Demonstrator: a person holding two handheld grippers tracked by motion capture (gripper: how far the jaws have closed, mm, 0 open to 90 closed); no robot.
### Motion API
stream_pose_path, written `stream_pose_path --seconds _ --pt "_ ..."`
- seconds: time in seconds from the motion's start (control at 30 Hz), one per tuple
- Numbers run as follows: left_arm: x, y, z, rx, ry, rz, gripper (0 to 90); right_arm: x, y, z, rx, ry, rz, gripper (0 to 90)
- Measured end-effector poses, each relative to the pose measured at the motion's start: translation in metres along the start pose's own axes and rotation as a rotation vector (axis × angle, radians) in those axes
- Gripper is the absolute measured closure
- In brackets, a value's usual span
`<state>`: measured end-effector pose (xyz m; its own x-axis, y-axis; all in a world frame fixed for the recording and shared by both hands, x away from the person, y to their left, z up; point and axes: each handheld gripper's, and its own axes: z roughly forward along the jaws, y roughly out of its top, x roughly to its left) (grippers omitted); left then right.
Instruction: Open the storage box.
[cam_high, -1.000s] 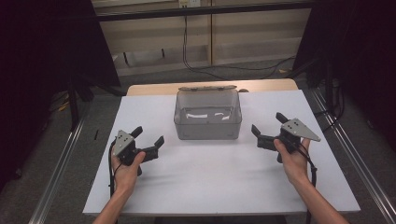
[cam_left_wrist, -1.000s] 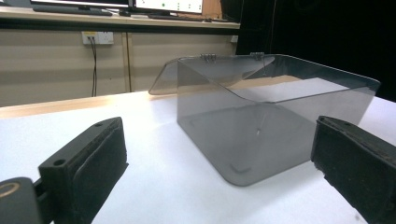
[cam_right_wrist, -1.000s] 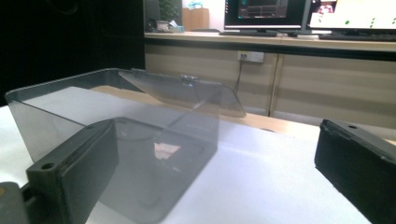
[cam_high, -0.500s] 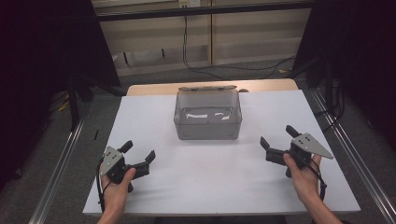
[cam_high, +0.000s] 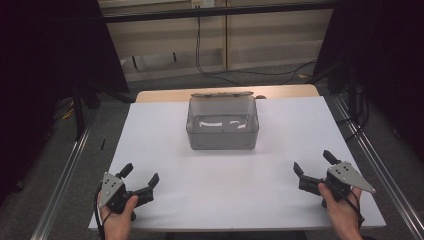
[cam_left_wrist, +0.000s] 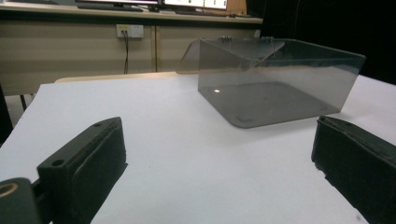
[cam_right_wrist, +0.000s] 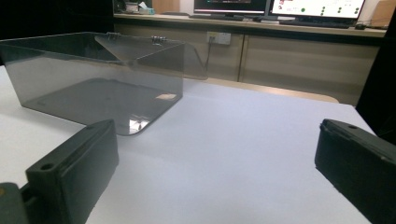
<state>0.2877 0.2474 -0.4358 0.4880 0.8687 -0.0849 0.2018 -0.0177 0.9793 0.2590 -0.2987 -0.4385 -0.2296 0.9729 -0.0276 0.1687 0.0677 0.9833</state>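
Clear smoky-grey plastic box w/ rounded corners and a hinged lid swung open behind it sits on the white counter near the middle of the far edge, nothing visible inside. Left tongs sit at the near-left corner in the person's left hand, jaws spread wide, nothing between them, well apart from the box; right tongs at the near-right corner in the right hand, jaws also wide and gripping nothing. Both gripper views look along the counter at the box w/ bare counter between jaws.
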Motion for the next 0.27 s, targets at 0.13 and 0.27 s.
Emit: stream_pose_path --seconds 0.13,0.27 --pt "0.0004 -0.0007 -0.0007 -0.004 0.011 -0.001 3.0 -0.0014 0.0003 -0.0021 -0.015 -0.018 0.009 0.0" --pt "0.006 -0.002 -0.0013 0.009 0.038 -0.033 3.0 -0.0027 -0.0011 0.0009 -0.009 -0.025 0.017 0.0"
